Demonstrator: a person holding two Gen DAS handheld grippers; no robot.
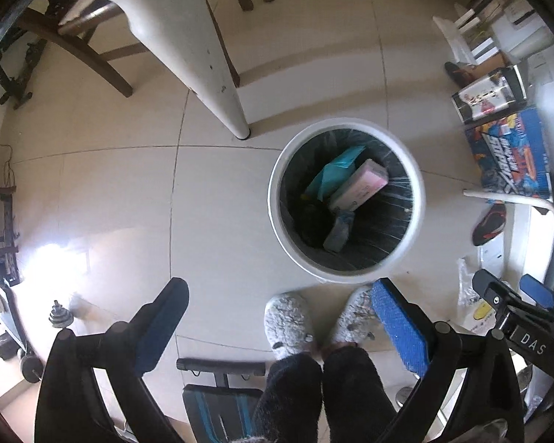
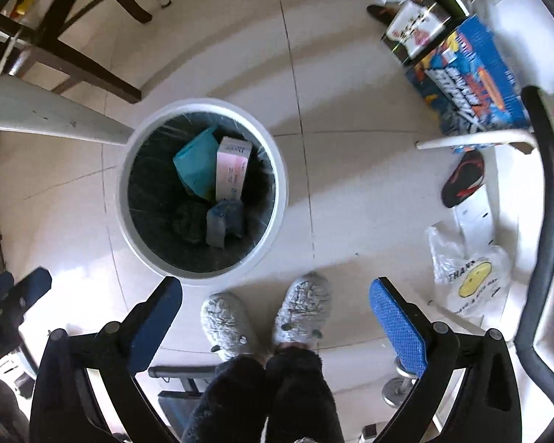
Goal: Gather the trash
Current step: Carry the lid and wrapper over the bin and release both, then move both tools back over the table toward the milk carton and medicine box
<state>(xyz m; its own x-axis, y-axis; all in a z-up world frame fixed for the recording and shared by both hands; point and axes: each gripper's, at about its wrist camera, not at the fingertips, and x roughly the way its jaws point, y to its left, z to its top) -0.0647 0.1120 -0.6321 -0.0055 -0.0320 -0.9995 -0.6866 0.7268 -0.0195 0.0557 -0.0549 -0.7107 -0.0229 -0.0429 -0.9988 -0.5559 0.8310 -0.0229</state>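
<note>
1. We're looking straight down at a round white trash bin [image 1: 345,199] with a dark liner, standing on pale tiled floor just ahead of the person's grey fuzzy slippers [image 2: 262,317].
2. Inside it: a pink-and-white box [image 2: 232,172] leaning against a teal bag [image 2: 197,164], with a crumpled blue-grey wrapper [image 2: 223,221] lower down.
3. The left gripper [image 1: 279,304] hangs above the floor, jaws spread wide, nothing between them.
4. The right gripper [image 2: 275,297] is the same story: jaws wide apart and empty, bin just to its left.
5. A white table leg [image 1: 218,85] stands right beside the bin.
6. The dark lump at the bin's bottom is too murky to identify.
7. A white plastic bag [image 2: 469,280] with a yellow face lies to the right, its lettering partly crumpled away.
</note>
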